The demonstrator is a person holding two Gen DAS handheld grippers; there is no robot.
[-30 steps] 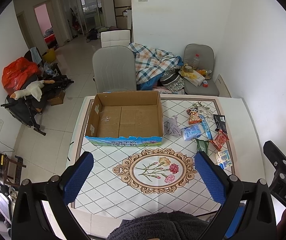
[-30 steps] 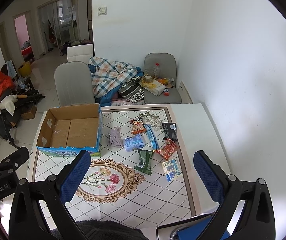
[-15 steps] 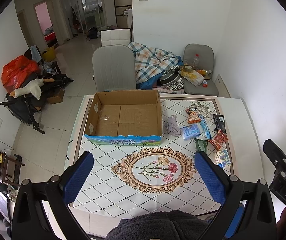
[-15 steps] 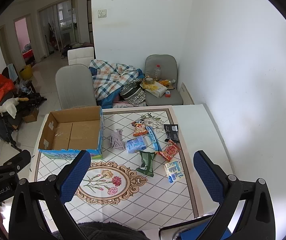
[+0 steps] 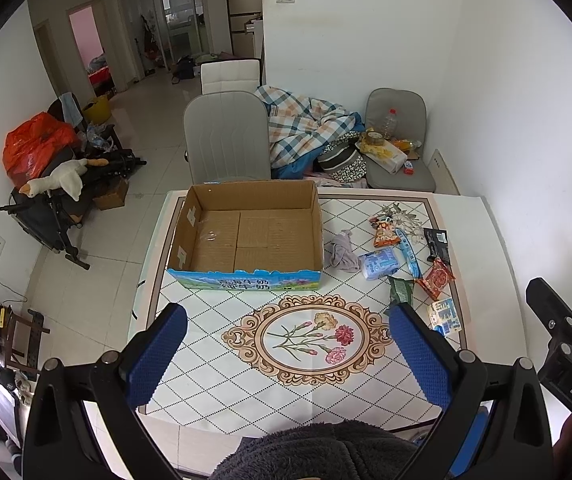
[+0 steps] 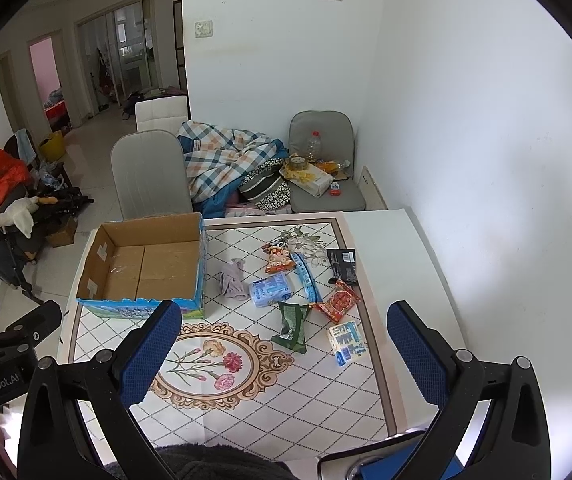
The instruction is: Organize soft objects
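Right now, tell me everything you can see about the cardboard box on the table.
The cardboard box is an open-topped, shallow brown corrugated tray with a blue and green printed front. Inside, only its bare flap floor and some tape patches show. It sits flat on the patterned table, behind the flower medallion. The lilac cloth lies just right of it.

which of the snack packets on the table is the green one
The dark green packet, crumpled, lying nearest the floral medallion; the others are orange, red, black or blue-and-white.
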